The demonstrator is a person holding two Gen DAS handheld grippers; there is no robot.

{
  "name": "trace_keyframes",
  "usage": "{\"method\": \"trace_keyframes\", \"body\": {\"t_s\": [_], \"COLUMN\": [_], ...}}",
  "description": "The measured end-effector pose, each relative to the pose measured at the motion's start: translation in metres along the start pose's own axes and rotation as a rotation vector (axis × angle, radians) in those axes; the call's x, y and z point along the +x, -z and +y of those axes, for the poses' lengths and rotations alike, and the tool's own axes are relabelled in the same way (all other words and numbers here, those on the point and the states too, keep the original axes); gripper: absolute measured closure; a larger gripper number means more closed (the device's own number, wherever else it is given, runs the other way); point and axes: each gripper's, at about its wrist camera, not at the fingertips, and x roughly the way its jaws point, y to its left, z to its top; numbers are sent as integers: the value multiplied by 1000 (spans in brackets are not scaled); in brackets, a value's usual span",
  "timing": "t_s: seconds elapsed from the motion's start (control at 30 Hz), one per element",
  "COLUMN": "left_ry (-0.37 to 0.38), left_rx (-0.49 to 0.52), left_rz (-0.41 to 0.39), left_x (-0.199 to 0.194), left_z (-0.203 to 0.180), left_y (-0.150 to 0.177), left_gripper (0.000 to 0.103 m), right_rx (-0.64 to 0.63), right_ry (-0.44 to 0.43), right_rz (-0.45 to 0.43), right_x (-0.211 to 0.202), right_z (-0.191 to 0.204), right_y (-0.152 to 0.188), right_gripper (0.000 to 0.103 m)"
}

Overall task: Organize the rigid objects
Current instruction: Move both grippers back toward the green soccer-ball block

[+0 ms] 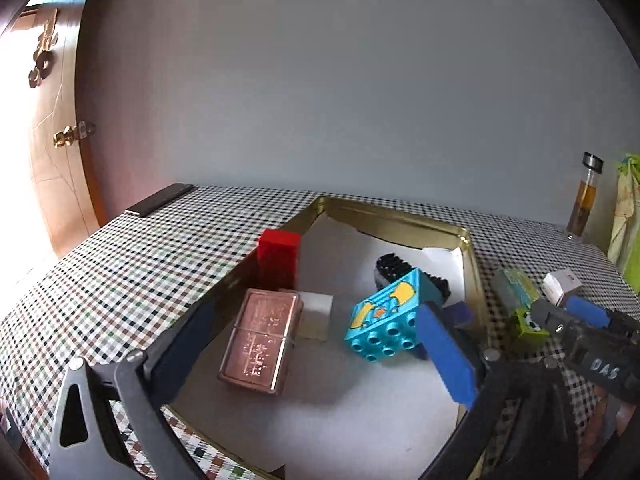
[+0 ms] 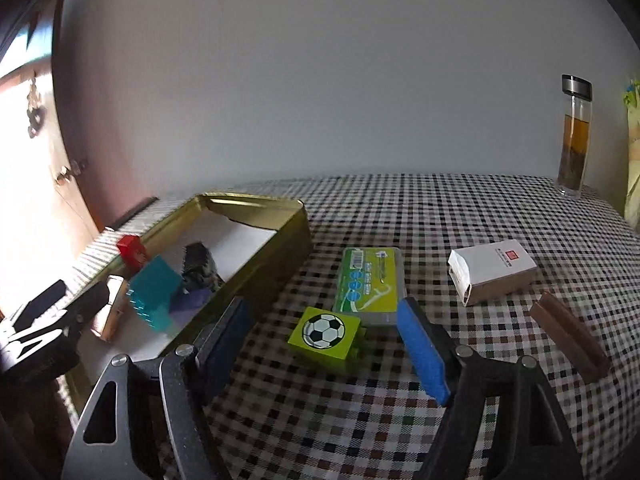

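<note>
On the checked counter (image 2: 460,208) the gold tin (image 2: 280,240) already keeps several pieces. The right tongs (image 2: 324,344) stand wide and empty — the green football brick (image 2: 326,334) lies directly before them, between the pads, untouched. The left tongs (image 1: 320,340), also wide, hang empty over the tin.

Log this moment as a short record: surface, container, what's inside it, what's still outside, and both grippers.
surface: checked tablecloth
container: gold tin, open
inside tin: red block, copper lighter, turquoise brick, black toothed piece
outside tin: football brick, green case, white box, brown bar, glass bottle
left gripper: open, over the tin, holding nothing
right gripper: open, football brick between its fingers, not gripped
</note>
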Motion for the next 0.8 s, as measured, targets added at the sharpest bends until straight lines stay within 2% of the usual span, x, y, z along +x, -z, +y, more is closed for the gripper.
{"method": "trace_keyframes", "body": {"t_s": [0.1, 0.17, 0.3, 0.4, 0.43, 0.63, 0.8], "left_ry": [-1, 1, 16, 22, 25, 67, 142], "left_rx": [4, 7, 9, 17, 20, 52, 124], "left_rz": [1, -1, 0, 1, 0, -27, -27], "left_x": [1, 0, -2, -2, -3, -13, -12], "left_z": [-1, -2, -5, -10, -12, -33, -79], "left_y": [-1, -1, -1, -1, -2, -7, -6], "left_gripper": [0, 0, 0, 0, 0, 0, 0], "right_rx": [-13, -6, -3, 6, 13, 5, 41], "right_ry": [45, 46, 74, 82, 78, 67, 136], "right_rz": [69, 111, 158, 177, 181, 108, 45], "right_x": [14, 22, 34, 41, 42, 23, 2], "right_z": [3, 3, 0, -6, -9, -21, -58], "right_y": [0, 0, -1, -1, -1, 1, 3], "right_gripper": [26, 26, 29, 50, 51, 52, 52]}}
